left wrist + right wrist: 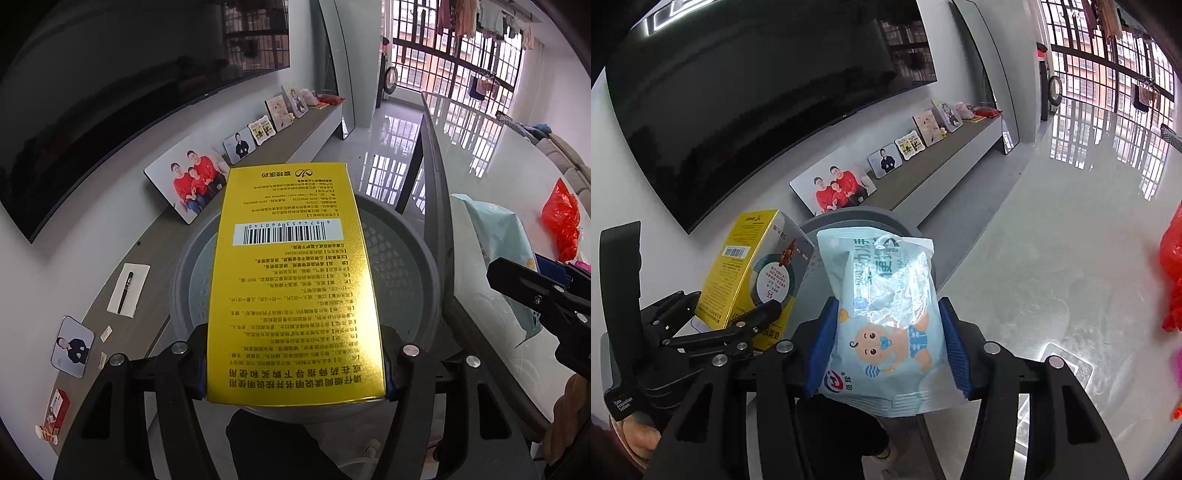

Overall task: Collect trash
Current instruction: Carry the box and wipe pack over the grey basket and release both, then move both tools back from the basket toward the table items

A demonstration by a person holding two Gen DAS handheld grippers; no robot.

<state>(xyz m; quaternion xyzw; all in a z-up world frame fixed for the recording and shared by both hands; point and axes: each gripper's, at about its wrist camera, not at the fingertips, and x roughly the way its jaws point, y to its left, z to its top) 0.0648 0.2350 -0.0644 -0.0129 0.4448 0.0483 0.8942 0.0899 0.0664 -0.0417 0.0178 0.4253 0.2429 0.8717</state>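
In the left wrist view, a yellow box (291, 280) printed with black text and a barcode is clamped between the blue pads of the left gripper (295, 363), its long side running away from the camera. It is held above a grey round bin (406, 258) with a perforated wall, which stands on the floor just beside the edge of a glass-topped table (480, 155). At the right edge, part of the right gripper (535, 291) is seen, with a pale blue packet (495, 229) in front of it and a red plastic bag (561, 218) lying on the table further back. Along the wall, a low shelf (314, 129) carries a row of framed photographs (192, 184), beneath a large dark television (110, 92). In the right wrist view, the pale blue packet (886, 325), printed with a cartoon baby, is gripped on both sides by the blue pads of the right gripper (886, 347), the jaws pressed against it. The grey round bin (857, 218) is partly hidden behind the packet. To the left, the yellow box (750, 266) is seen held in the left gripper (738, 317), just beside the packet. The red plastic bag (1172, 277) is seen at the right edge on the table (1052, 258).
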